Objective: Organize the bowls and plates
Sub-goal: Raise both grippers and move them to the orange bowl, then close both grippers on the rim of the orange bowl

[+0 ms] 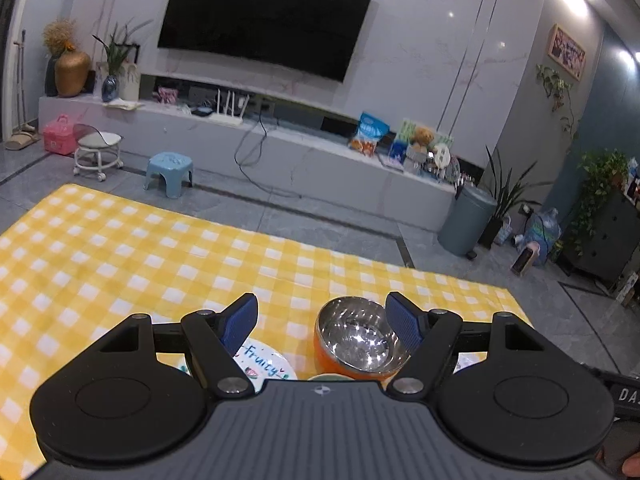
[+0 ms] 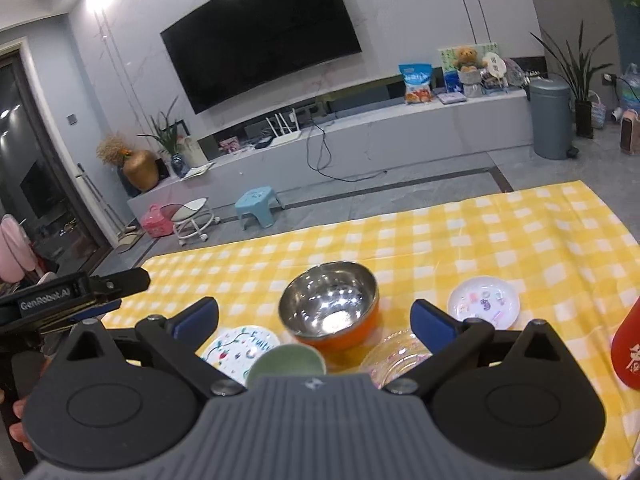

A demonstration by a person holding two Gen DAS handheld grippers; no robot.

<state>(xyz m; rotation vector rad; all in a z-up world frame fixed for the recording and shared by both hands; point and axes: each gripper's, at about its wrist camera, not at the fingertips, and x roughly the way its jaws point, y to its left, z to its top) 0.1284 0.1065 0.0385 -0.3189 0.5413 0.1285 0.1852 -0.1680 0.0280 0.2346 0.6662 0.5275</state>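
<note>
An orange bowl with a shiny steel inside (image 2: 328, 304) stands upright on the yellow checked cloth (image 2: 460, 240). To its left lies a white "Fruity" plate (image 2: 236, 346), with a small green bowl (image 2: 286, 362) in front. A clear glass bowl (image 2: 394, 354) sits to the right, and a small white plate with stickers (image 2: 484, 306) lies beyond it. My right gripper (image 2: 316, 318) hangs open above these dishes, holding nothing. My left gripper (image 1: 323, 320) is open too, above the orange bowl (image 1: 354, 336) and the Fruity plate (image 1: 266, 364). The gripper bodies hide the near dishes in part.
A red bottle (image 2: 628, 352) stands at the right edge of the right wrist view. The left tool's black housing (image 2: 60, 296) shows at that view's left. The far table edge (image 1: 280, 236) drops to a tiled floor with a blue stool (image 1: 170, 172).
</note>
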